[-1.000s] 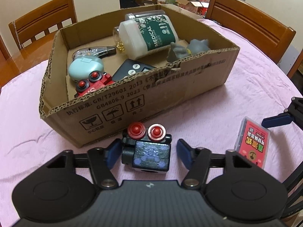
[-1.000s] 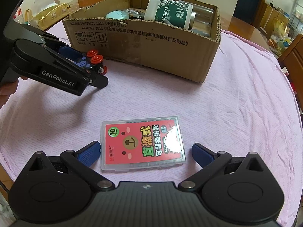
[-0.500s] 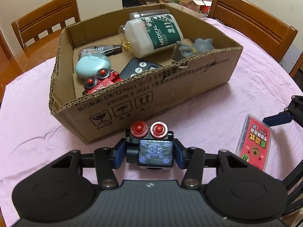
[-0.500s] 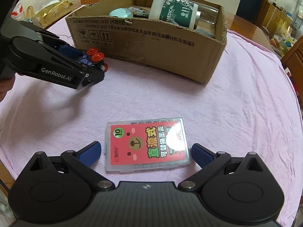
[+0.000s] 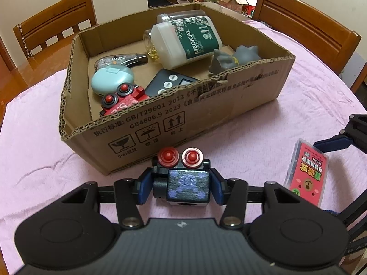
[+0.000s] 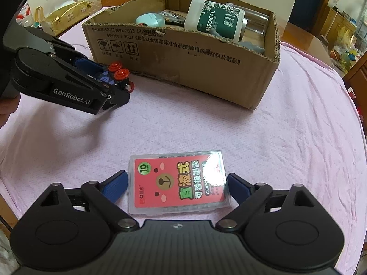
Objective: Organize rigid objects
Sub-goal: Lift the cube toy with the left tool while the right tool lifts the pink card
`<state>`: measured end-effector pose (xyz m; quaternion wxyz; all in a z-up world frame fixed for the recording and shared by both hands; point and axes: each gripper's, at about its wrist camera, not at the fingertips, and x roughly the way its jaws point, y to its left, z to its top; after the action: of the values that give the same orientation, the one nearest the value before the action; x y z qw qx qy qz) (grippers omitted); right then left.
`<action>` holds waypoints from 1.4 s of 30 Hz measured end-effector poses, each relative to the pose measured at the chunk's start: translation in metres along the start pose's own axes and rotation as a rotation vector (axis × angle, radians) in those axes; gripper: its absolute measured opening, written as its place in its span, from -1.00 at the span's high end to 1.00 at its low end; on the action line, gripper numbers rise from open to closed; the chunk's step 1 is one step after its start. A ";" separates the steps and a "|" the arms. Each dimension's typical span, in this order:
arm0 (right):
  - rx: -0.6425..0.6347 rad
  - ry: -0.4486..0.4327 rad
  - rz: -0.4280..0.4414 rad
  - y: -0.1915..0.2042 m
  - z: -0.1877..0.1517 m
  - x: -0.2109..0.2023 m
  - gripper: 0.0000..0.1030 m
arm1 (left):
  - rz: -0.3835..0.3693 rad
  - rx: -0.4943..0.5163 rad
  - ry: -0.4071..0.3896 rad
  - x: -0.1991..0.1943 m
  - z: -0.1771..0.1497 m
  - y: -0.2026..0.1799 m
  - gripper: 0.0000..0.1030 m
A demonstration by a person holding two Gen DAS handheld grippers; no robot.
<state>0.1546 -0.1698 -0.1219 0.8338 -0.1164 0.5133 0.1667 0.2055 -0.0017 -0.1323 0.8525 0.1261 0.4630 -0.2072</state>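
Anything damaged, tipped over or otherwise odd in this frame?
The cardboard box has ragged, torn top edges, with its near wall ripped and crumpled mid-span. Inside, the medical cotton swab jar lies tipped on its side. Nothing has spilled.

The cloth is pink. The box on it is brown with black marks. In front of the box sits a black toy with red knobs. The card case is red.
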 end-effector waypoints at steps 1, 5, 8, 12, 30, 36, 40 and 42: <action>0.004 0.003 0.003 -0.001 0.001 0.000 -0.82 | 0.001 0.000 0.002 0.000 0.000 0.000 0.02; 0.001 0.009 -0.004 -0.001 0.002 -0.003 -0.81 | -0.001 -0.002 0.013 0.000 0.001 0.000 0.02; 0.002 0.014 0.004 -0.002 0.004 -0.008 -0.81 | -0.004 0.004 0.020 -0.003 0.001 0.000 0.02; -0.012 0.013 0.008 -0.003 0.006 -0.014 -0.81 | -0.006 0.014 0.022 -0.012 0.001 0.000 0.02; -0.075 0.030 0.029 -0.017 0.019 -0.048 -0.79 | -0.030 0.085 -0.015 -0.063 0.011 -0.001 0.02; 0.075 0.085 -0.062 -0.035 0.009 -0.029 -0.81 | -0.039 0.082 -0.005 -0.059 0.009 -0.001 0.02; 0.159 0.072 -0.072 -0.040 0.011 -0.020 -0.82 | -0.040 0.084 -0.001 -0.056 0.010 -0.001 0.02; 0.188 0.054 -0.073 -0.043 0.014 -0.019 -0.82 | -0.042 0.086 0.002 -0.056 0.011 -0.001 0.02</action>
<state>0.1752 -0.2068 -0.0981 0.8323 -0.0606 0.5446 0.0842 0.1861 0.0065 -0.0798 0.8413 0.1530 0.4573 -0.2444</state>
